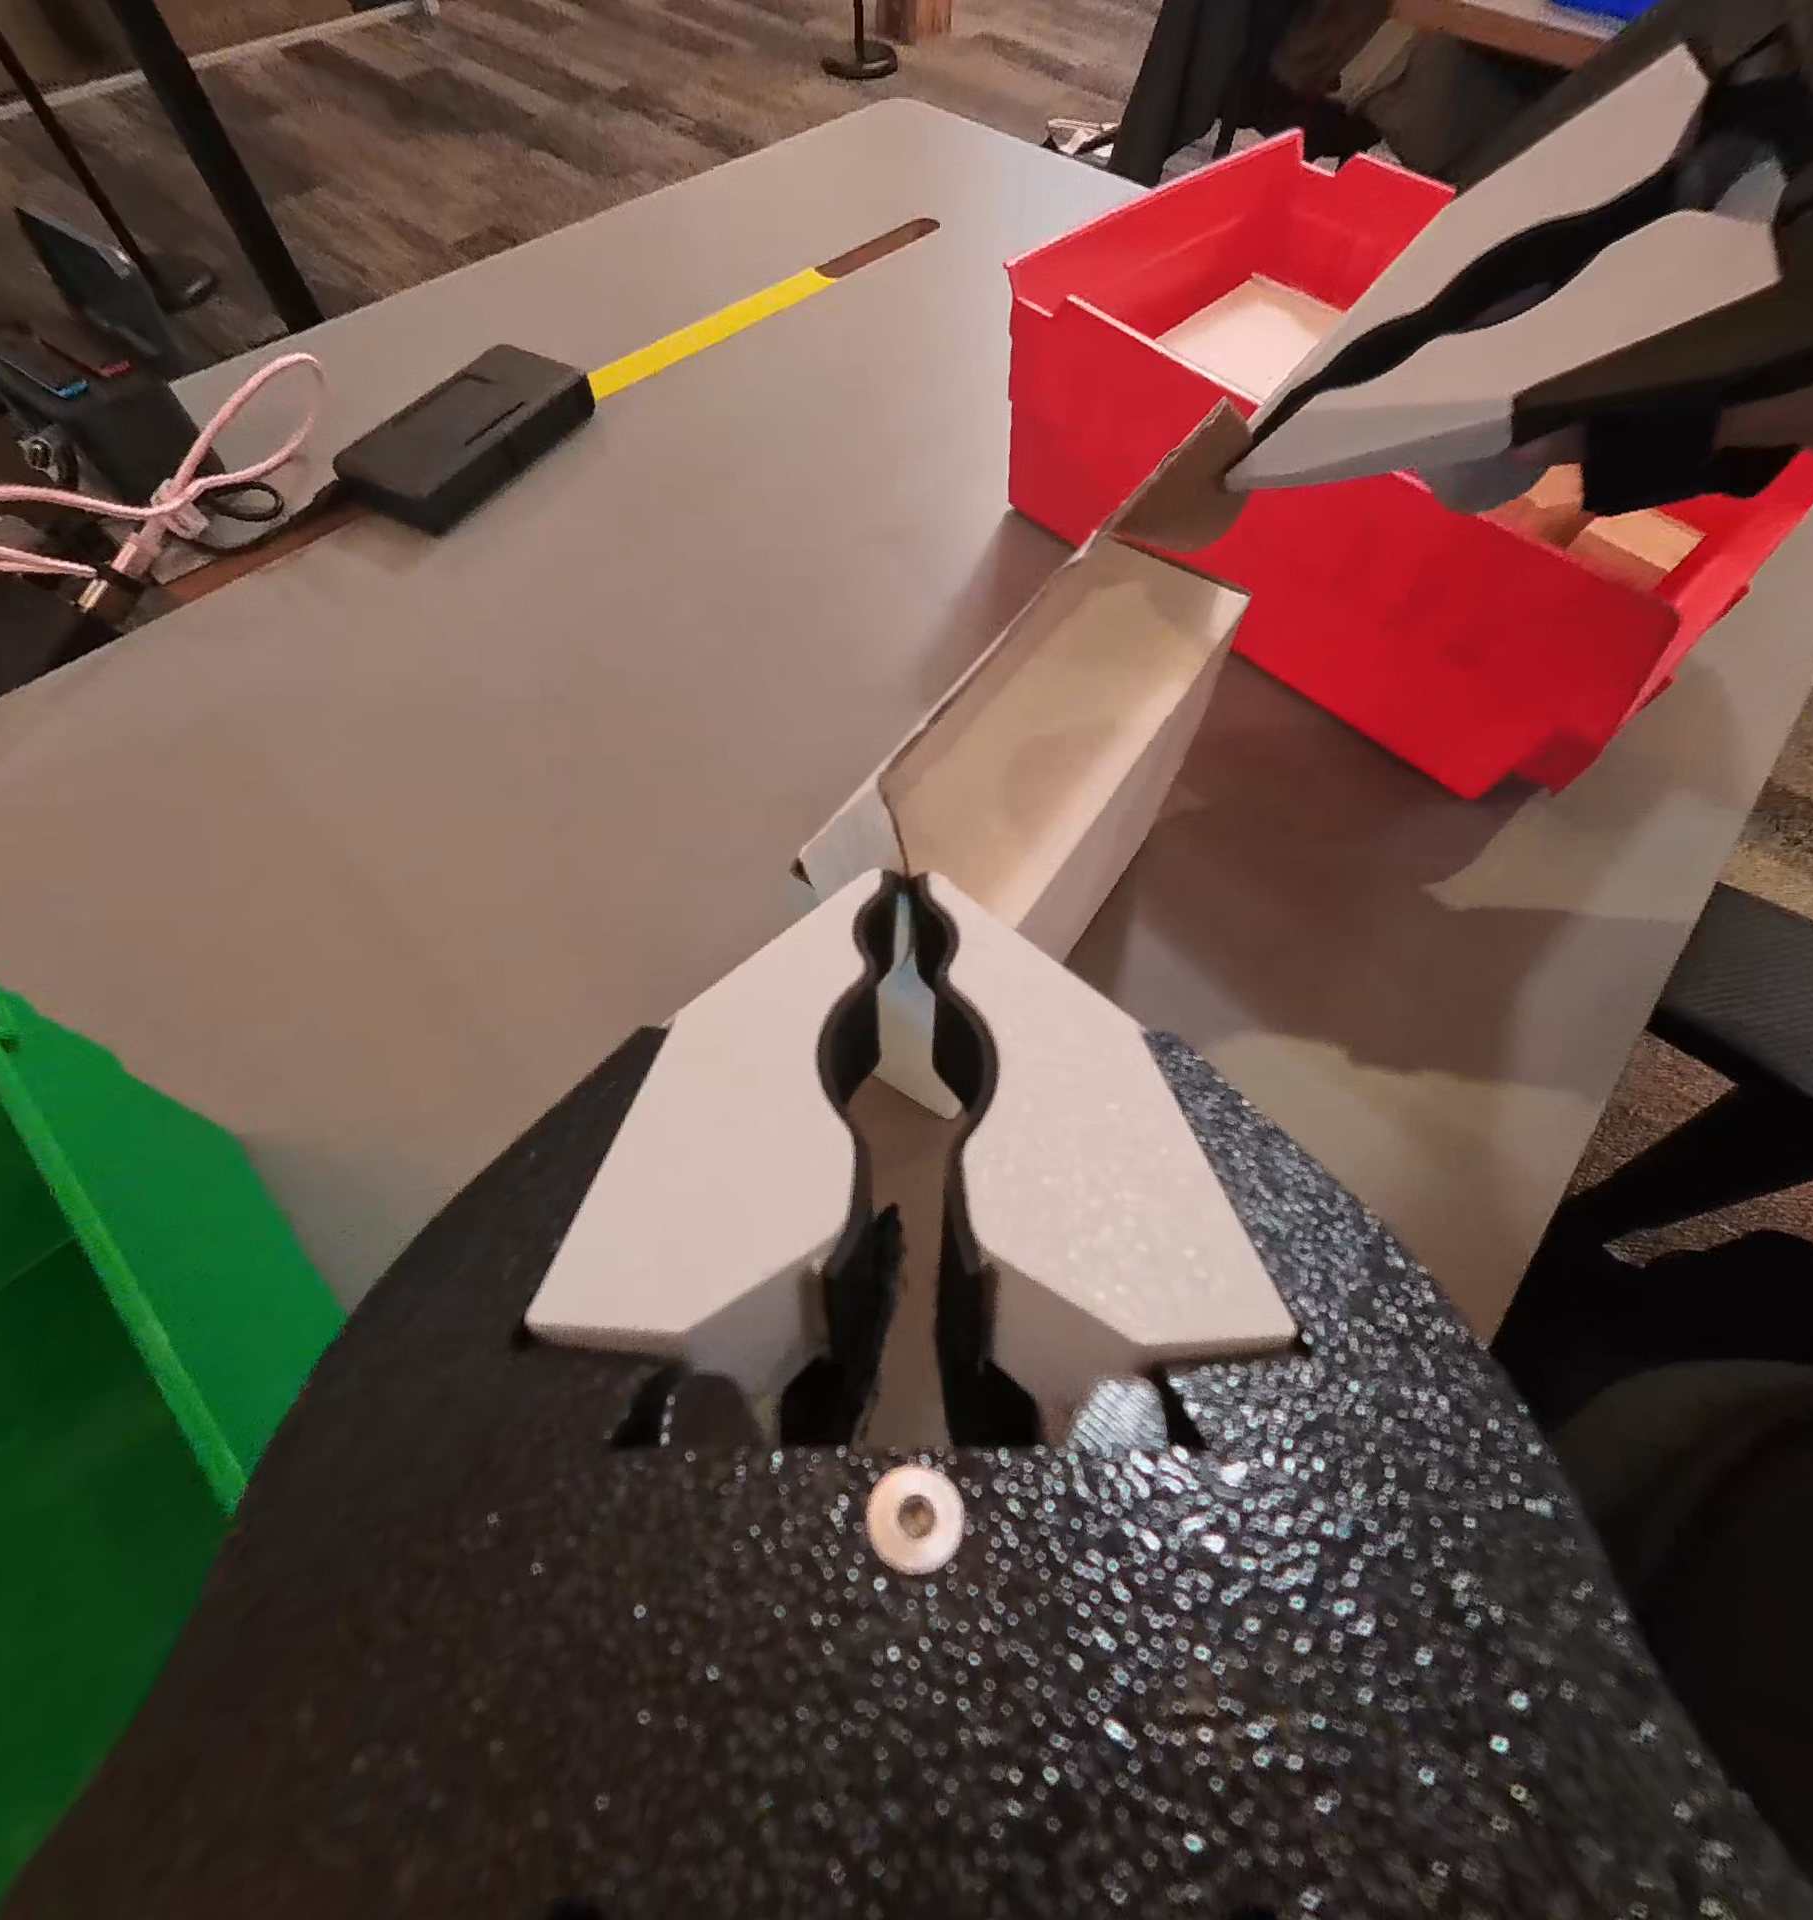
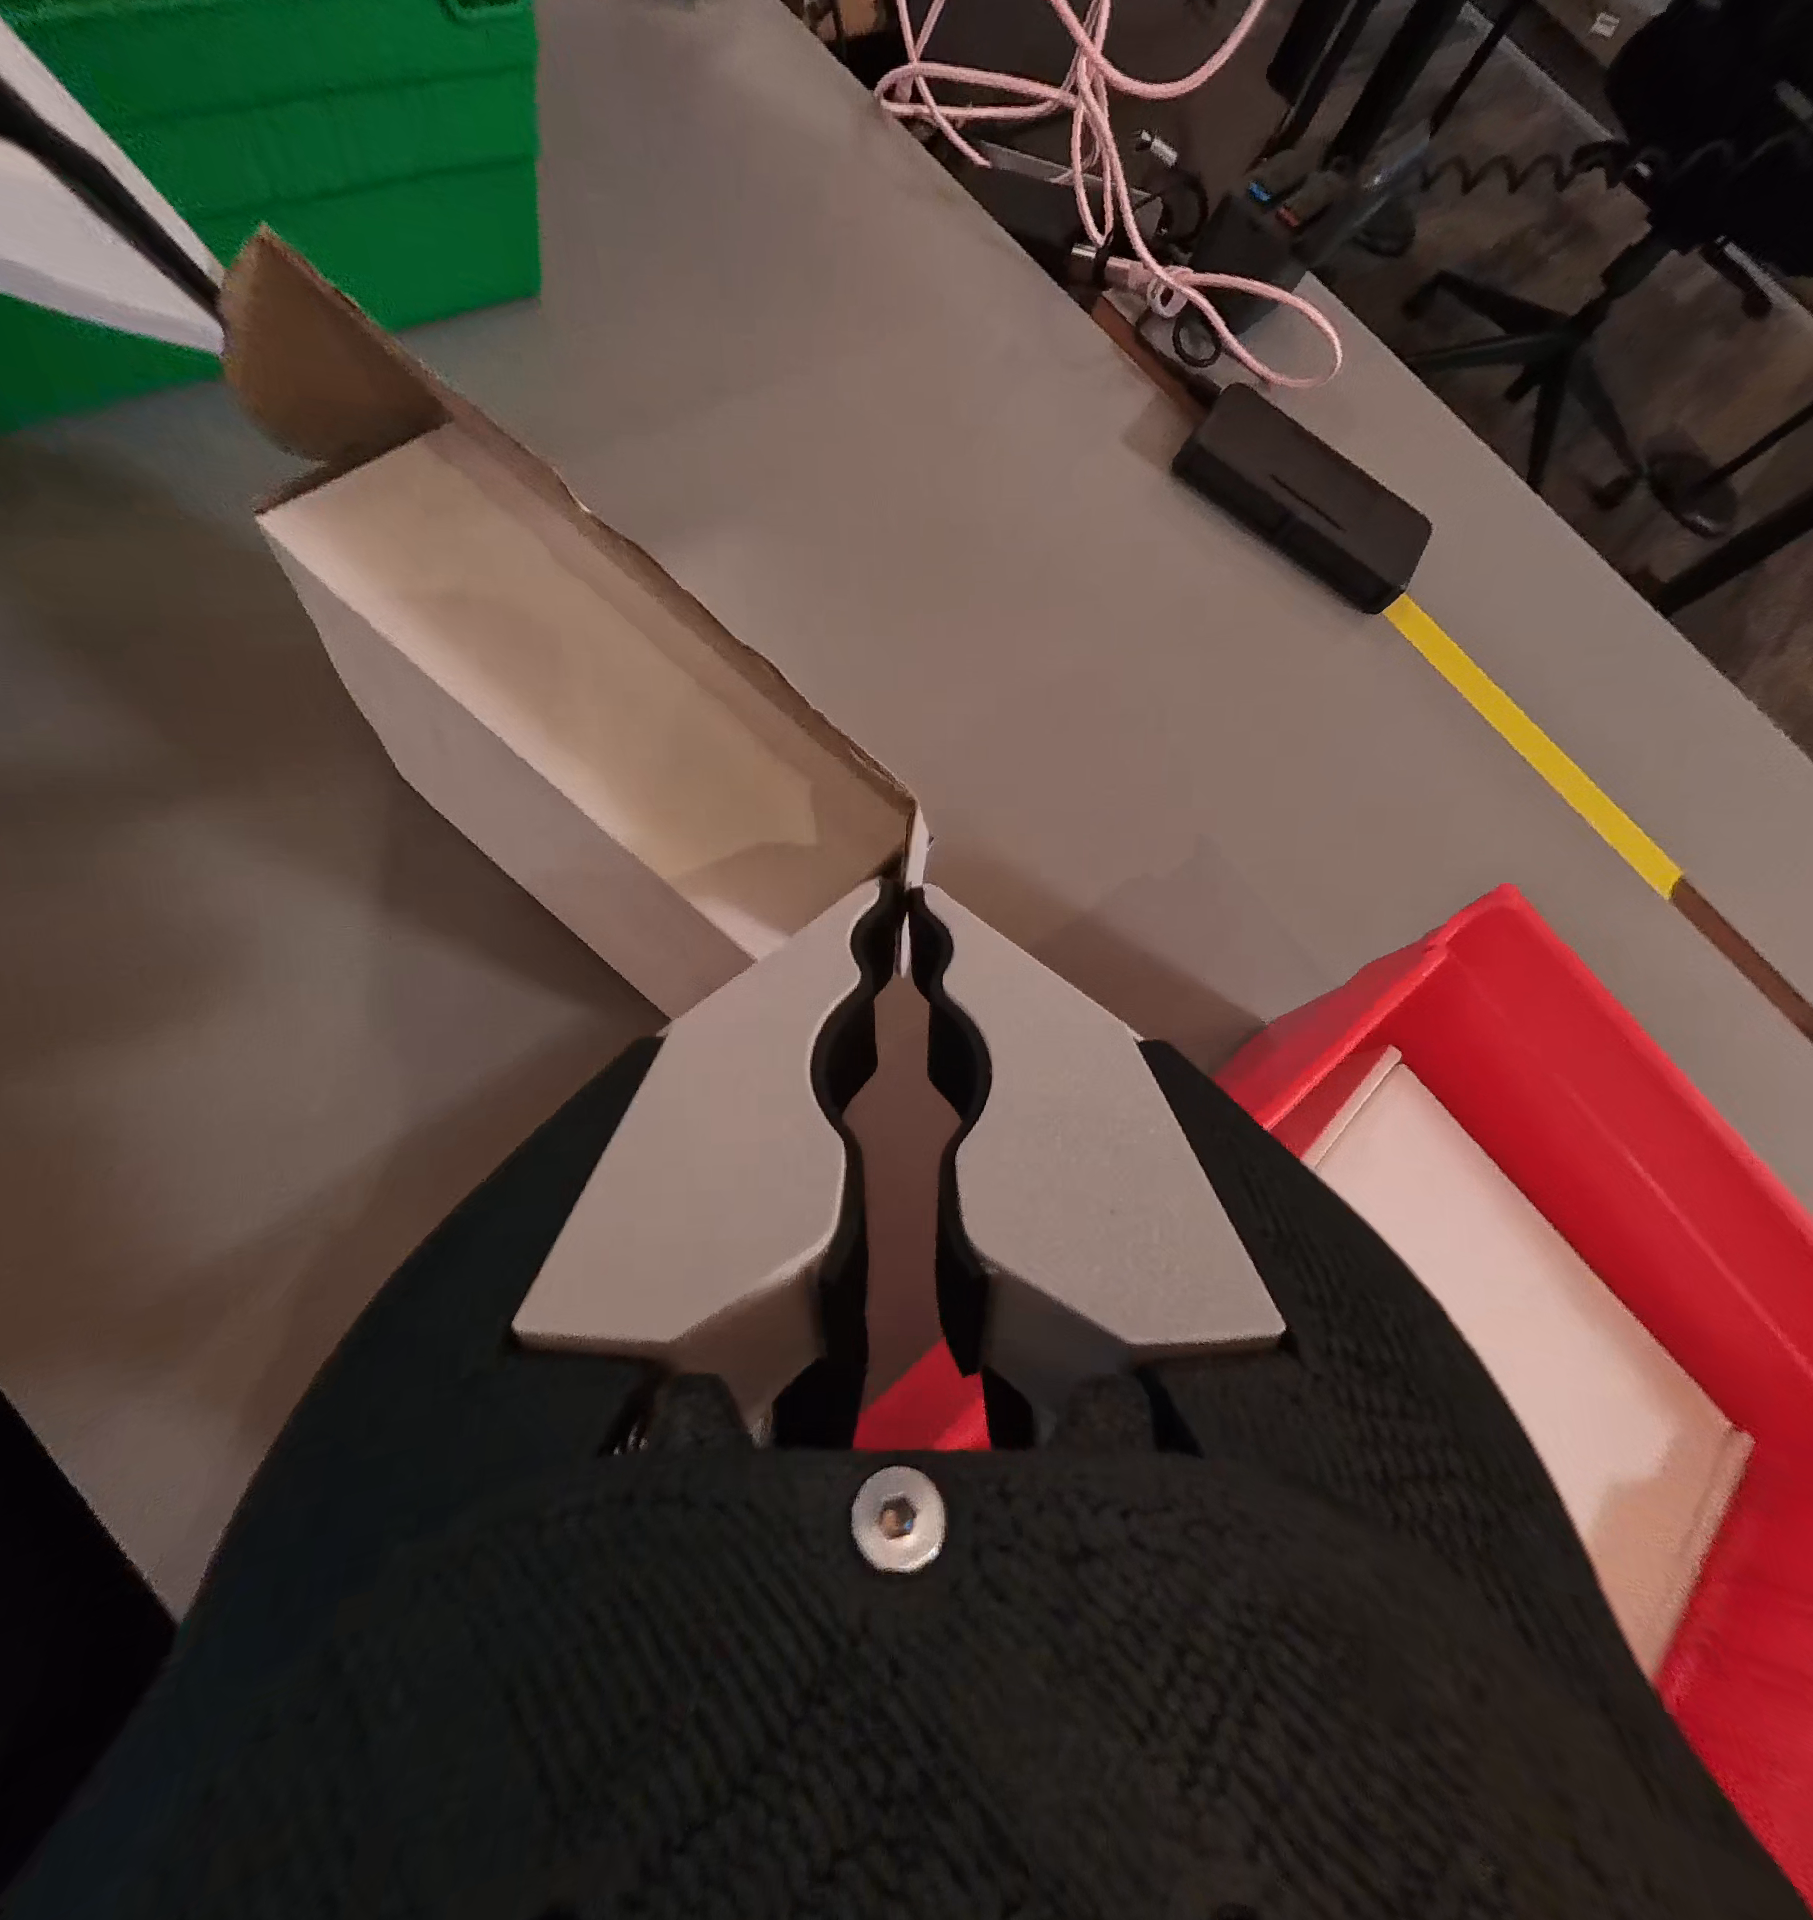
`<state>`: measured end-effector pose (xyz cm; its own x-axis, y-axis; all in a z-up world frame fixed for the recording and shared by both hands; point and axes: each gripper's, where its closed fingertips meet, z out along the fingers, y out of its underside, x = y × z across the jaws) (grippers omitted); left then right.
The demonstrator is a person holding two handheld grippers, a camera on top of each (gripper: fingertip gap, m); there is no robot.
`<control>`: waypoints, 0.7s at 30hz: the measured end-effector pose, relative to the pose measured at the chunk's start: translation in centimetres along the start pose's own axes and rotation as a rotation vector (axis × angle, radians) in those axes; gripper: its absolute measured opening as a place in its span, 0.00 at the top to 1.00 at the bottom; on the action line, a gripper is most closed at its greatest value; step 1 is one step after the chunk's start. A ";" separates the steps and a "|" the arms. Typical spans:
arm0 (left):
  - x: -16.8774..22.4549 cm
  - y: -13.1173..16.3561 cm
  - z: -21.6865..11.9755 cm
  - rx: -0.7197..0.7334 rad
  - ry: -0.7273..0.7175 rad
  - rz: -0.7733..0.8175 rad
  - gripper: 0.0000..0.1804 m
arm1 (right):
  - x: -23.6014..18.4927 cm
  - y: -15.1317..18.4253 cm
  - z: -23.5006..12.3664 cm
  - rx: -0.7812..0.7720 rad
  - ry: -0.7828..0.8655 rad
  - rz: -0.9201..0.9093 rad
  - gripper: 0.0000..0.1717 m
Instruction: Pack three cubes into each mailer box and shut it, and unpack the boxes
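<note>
Red bin (image 1: pixel 1328 582) beside bare tabletop (image 1: pixel 466 727)

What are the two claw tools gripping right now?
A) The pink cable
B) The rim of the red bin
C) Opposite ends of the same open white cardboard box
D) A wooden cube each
C: the left gripper pinches a flap at one end of the open mailer box, and the right gripper pinches the flap at its other end; the red bin sits apart, untouched.
</note>
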<state>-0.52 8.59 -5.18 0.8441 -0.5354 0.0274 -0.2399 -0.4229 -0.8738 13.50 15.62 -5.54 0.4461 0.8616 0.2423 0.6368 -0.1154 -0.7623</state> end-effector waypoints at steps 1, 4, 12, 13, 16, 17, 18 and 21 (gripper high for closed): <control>0.0 -0.1 0.0 -0.001 0.003 -0.004 1.00 | 0.0 -0.1 -0.1 0.007 -0.003 0.017 1.00; -0.2 -0.4 0.1 -0.011 0.000 0.005 1.00 | 0.4 -0.4 -0.2 0.023 0.007 0.060 1.00; -0.4 -1.8 0.5 -0.008 0.008 -0.029 1.00 | 0.0 -1.0 -0.1 0.032 -0.067 0.196 0.99; -0.4 -1.9 0.5 -0.006 0.010 -0.037 1.00 | -0.1 -1.0 0.0 0.031 -0.075 0.208 0.99; -0.5 -2.0 0.6 -0.014 0.013 -0.051 1.00 | -0.2 -1.1 0.1 0.041 -0.099 0.254 0.99; -0.5 -1.9 0.6 -0.020 0.010 -0.051 1.00 | -0.2 -1.2 0.1 0.047 -0.109 0.272 0.99; -0.6 -1.8 0.7 -0.030 0.005 -0.048 1.00 | -0.2 -1.3 0.0 0.053 -0.120 0.290 0.99; -0.5 -1.5 0.9 -0.050 0.005 -0.043 1.00 | -0.1 -1.4 0.1 0.063 -0.132 0.315 0.99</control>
<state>-0.19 10.12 -4.35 0.8519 -0.5195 0.0664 -0.2275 -0.4813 -0.8465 12.52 15.75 -4.54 0.5267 0.8455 -0.0878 0.4390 -0.3590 -0.8236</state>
